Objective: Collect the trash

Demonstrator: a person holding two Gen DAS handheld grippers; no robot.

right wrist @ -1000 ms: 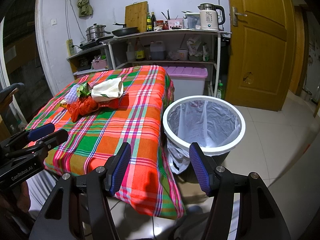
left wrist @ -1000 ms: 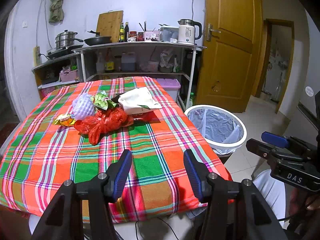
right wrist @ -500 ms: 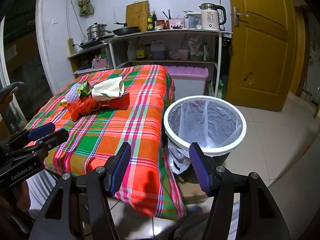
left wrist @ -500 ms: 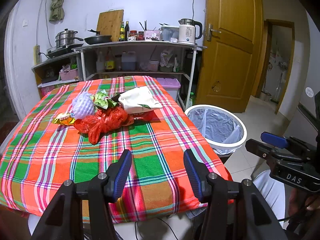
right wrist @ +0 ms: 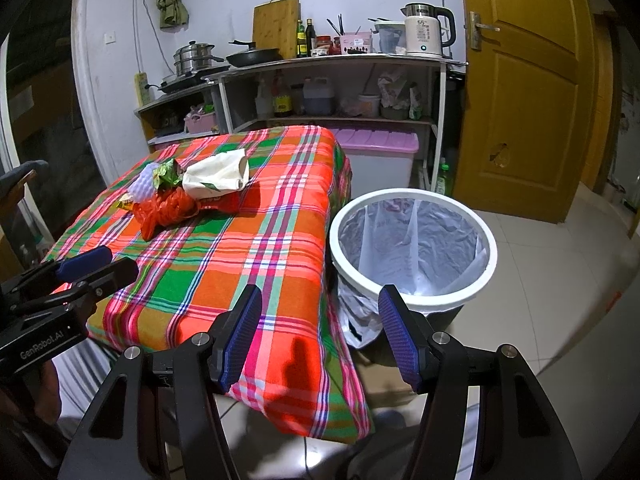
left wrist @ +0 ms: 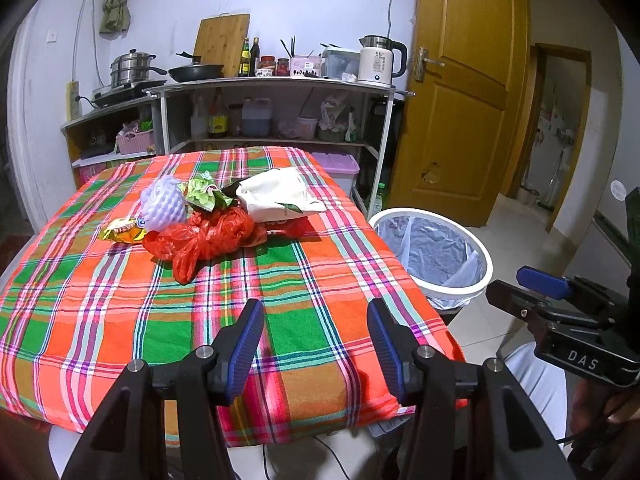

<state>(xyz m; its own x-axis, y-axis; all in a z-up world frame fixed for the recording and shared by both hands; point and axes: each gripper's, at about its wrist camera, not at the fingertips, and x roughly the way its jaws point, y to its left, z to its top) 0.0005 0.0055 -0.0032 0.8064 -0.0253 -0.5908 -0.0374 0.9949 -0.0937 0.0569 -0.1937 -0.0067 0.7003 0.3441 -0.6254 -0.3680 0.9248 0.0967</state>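
Trash (left wrist: 208,216) lies heaped, red bag crumpled; both grippers' fingers spread, empty.

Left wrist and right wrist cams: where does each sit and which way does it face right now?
Left wrist: behind the open left gripper, over the table's near edge, facing the trash pile; the right gripper shows at right.
Right wrist: behind the open right gripper, at the table's corner, facing the bin; the left gripper shows at left.
Shared: table, pile, bin, shelves, door.
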